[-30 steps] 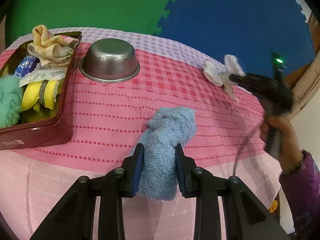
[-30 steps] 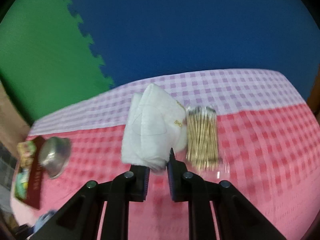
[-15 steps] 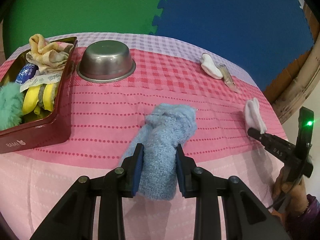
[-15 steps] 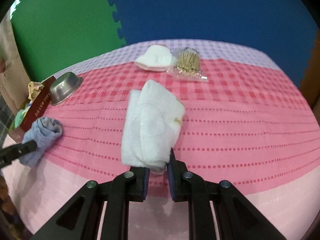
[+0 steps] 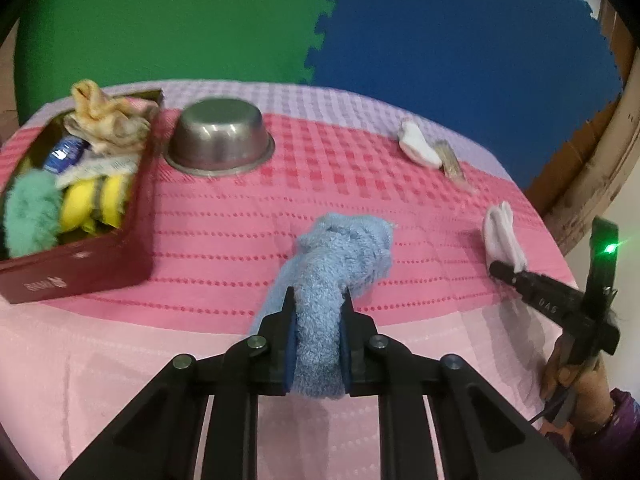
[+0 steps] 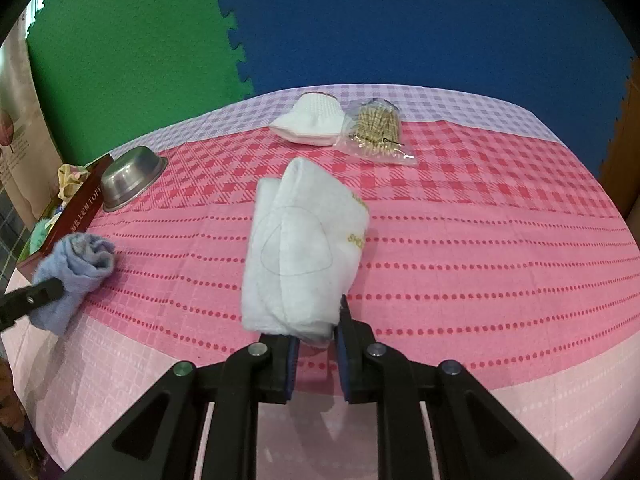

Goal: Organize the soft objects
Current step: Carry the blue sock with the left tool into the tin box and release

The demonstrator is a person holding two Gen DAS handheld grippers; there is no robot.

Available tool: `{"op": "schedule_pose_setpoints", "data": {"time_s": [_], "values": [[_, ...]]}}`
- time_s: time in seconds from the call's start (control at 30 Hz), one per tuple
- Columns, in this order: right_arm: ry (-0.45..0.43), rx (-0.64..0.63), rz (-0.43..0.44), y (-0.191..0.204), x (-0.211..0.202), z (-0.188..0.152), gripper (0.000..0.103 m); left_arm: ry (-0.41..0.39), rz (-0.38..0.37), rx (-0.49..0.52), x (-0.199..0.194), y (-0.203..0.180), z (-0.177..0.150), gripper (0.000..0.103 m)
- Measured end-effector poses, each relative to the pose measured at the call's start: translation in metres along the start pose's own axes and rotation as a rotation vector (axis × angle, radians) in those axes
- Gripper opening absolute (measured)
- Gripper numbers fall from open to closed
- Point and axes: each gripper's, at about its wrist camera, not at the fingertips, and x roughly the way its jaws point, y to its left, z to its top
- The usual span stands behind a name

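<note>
A rolled blue towel (image 5: 340, 248) lies on the pink cloth, its near end between the pads of my left gripper (image 5: 316, 300). The jaws are closing and squeeze it, so the gripper is shut on it. In the right wrist view my right gripper (image 6: 318, 332) is shut on the near edge of a folded white cloth (image 6: 300, 240), which stands up from the jaws. The left view shows that white cloth (image 5: 500, 232) at the far right, near the table's edge. The blue towel (image 6: 84, 260) appears at the left in the right view.
A red tin box (image 5: 100, 264) at the left holds a green fluffy thing (image 5: 28, 216), yellow sponges (image 5: 92, 208) and a beige rag (image 5: 108, 120). An upturned steel bowl (image 5: 220, 140) sits beside it. A white sock (image 6: 312, 120) and a bag of cotton swabs (image 6: 376, 128) lie at the back.
The left jaws have narrowed onto the blue towel. The right gripper carried the white cloth from beside the swabs to the near right edge, then stayed still.
</note>
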Motion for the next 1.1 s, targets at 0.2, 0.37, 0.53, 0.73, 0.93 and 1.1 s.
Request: {"op": "schedule_pose_setpoints", "data": {"time_s": [0.2, 0.37, 0.53, 0.73, 0.93, 1.1], "values": [[0.000, -0.011, -0.013, 0.002, 0.000, -0.001, 0.016, -0.117, 0.026, -0.034, -0.047, 0.012, 0.016, 0.015], [-0.001, -0.020, -0.023, 0.004, 0.001, -0.001, 0.016, -0.194, 0.157, -0.052, -0.086, 0.049, 0.045, 0.015], [0.000, -0.021, -0.024, 0.004, 0.001, -0.001, 0.017, -0.197, 0.319, -0.120, -0.088, 0.109, 0.067, 0.015], [0.001, -0.021, -0.021, 0.004, 0.001, -0.001, 0.017, -0.152, 0.419, -0.195, -0.052, 0.162, 0.091, 0.016], [0.002, -0.015, -0.013, 0.002, 0.001, -0.001, 0.018, -0.109, 0.560, -0.210, -0.017, 0.176, 0.098, 0.084], [0.003, -0.009, -0.005, 0.001, 0.001, -0.002, 0.018, -0.124, 0.551, -0.191, -0.015, 0.170, 0.090, 0.087]]}}
